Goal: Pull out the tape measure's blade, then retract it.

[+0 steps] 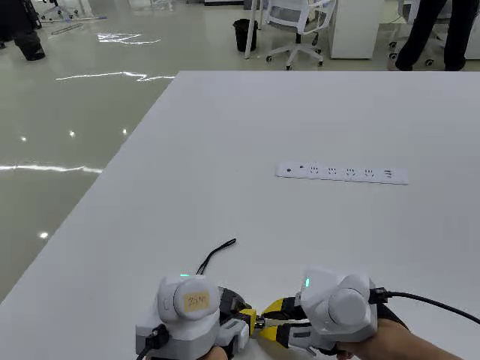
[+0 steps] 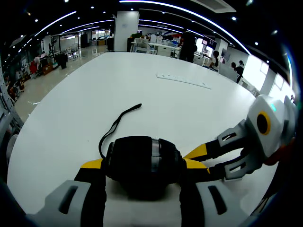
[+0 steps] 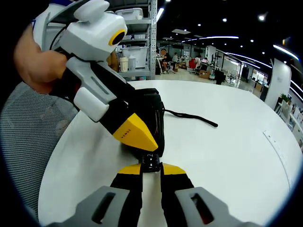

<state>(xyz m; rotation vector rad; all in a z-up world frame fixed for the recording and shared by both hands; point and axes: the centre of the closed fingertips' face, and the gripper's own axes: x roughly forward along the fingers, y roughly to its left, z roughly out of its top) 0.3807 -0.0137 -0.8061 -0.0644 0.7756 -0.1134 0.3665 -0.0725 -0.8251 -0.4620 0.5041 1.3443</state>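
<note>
At the counter's [image 1: 225,150] near edge, the left gripper [image 2: 142,166] has its fingers clamped on either side of the black tape measure [image 2: 142,153]; right gripper [image 3: 151,170] fingers pinched shut on the blade tip [image 3: 150,161] at the case's mouth; strap [image 2: 118,124] trailing across the counter

Along the bottom of the head view, the frame edge cut off the left claw [image 1: 244,319] and right claw [image 1: 268,322], whose housings covered most of the tape measure [image 1: 231,300]. In the right gripper view, the pinched tips hid most of the blade [image 3: 150,162]; its drawn length could not be told.
</note>
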